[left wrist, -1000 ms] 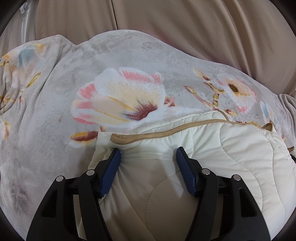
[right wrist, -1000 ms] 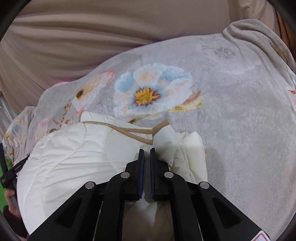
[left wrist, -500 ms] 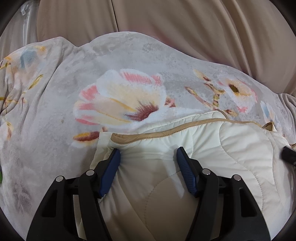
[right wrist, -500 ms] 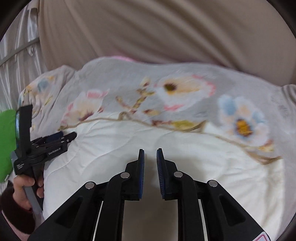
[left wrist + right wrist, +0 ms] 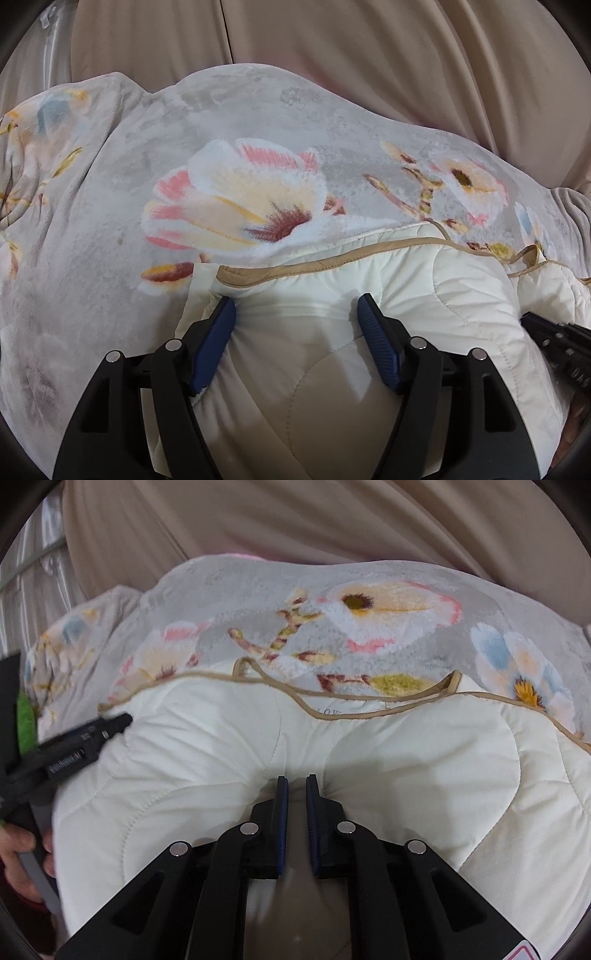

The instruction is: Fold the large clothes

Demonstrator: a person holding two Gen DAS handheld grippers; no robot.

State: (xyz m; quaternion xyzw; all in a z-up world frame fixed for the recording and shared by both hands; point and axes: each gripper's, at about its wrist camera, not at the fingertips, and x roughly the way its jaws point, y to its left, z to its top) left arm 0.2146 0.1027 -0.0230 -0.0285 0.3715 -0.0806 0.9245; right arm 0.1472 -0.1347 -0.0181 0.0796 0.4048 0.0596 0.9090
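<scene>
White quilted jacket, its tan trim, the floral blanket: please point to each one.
White quilted jacket (image 5: 424, 760): right wrist view, a puffed panel.
Tan trim (image 5: 332, 260): left wrist view, the jacket's far edge.
Floral blanket (image 5: 92, 277): left wrist view, bare grey pile.

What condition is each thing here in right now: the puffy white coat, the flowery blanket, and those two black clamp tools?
Cream quilted jacket with tan trim: folded over, lying on the blanket.
Grey floral fleece blanket: spread out, rumpled at its edges.
Left gripper: jaws wide and opening, fingers pressed into the jacket.
Right gripper: jaws nearly shut and closing, a pinch of jacket between them.
</scene>
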